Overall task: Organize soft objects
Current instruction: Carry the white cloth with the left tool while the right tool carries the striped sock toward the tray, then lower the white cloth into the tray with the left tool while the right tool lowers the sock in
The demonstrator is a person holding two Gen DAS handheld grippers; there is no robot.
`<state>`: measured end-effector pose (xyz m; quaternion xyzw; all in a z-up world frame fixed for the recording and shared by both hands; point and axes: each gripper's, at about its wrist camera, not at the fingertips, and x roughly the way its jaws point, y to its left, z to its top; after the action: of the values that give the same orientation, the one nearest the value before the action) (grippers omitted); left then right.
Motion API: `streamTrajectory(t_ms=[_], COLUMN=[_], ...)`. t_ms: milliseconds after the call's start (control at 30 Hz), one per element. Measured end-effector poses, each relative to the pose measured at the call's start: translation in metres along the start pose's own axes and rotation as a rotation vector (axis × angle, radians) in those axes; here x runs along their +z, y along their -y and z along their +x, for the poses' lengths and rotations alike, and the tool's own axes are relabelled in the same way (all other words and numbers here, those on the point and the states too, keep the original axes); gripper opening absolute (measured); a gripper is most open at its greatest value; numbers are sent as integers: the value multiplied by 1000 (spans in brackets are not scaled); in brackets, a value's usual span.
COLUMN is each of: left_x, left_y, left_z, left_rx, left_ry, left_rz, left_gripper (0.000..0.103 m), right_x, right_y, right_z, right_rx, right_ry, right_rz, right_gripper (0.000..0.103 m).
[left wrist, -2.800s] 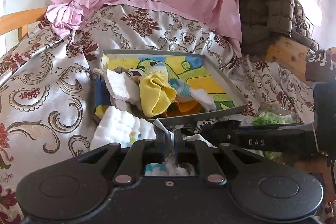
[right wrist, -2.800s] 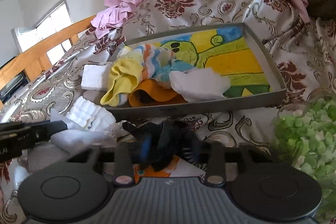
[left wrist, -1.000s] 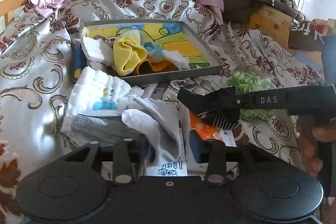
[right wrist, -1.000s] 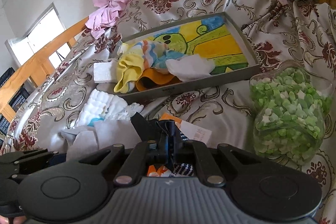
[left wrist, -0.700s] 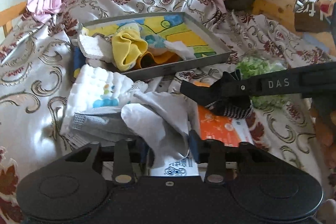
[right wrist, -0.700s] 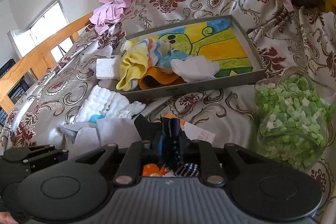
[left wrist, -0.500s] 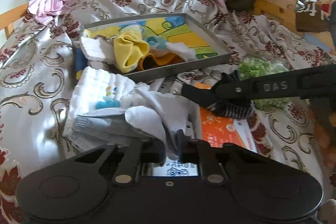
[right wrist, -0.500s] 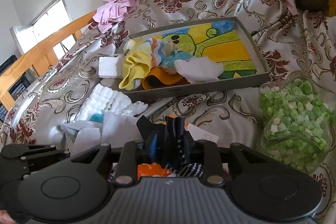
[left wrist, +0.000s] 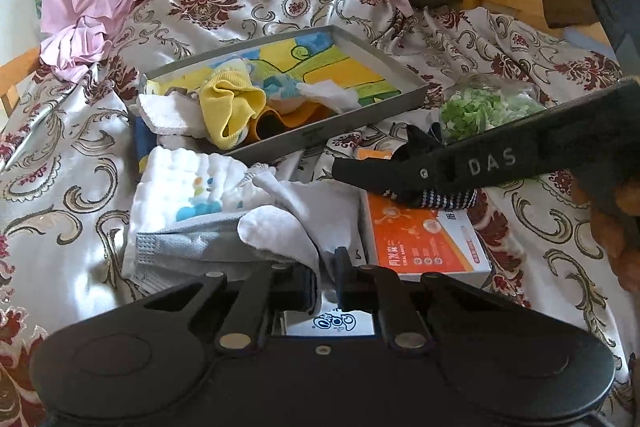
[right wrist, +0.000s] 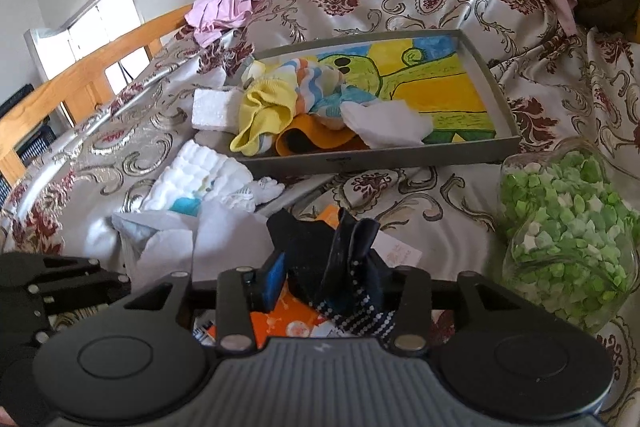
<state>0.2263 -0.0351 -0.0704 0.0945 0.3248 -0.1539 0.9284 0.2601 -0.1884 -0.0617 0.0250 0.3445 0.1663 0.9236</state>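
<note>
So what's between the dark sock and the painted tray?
In the right wrist view, only patterned bedspread lies between the dark sock and the painted tray.

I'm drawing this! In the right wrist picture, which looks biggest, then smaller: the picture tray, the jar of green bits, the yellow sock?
1. Picture tray, biggest.
2. Jar of green bits; it sits nearer the camera, so it may look bigger than it really is.
3. Yellow sock, smallest.

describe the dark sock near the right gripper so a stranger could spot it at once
Find the grey tray with the bright cartoon on the patterned bedspread, then look just in front of it. The dark sock lies on an orange box, between the opening jaws of the right gripper. Only it has a dotted black-and-white cuff.
</note>
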Motion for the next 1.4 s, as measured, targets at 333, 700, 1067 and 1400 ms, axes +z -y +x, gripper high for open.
streamTrajectory(t_ms=[333,700,1067,1400], left_x=[2,25,123,184], left_y=[-1,-8,-32,-46], left_z=[-5,-17,38,122], left_rx=[51,89,71,15], left_ry=[38,155,247,141], left_rz=[7,-24,-102,-243], left_gripper=[4,3,3,3], right_x=[-5,8,76,102], right_y=[-11,-5,49,103], right_z=[4,-3,11,58], right_rx=[-43,-42,-32,-95], right_ry=[9,117,280,202], right_rz=[-85,-82,54,211], right_gripper=[20,11,11,11])
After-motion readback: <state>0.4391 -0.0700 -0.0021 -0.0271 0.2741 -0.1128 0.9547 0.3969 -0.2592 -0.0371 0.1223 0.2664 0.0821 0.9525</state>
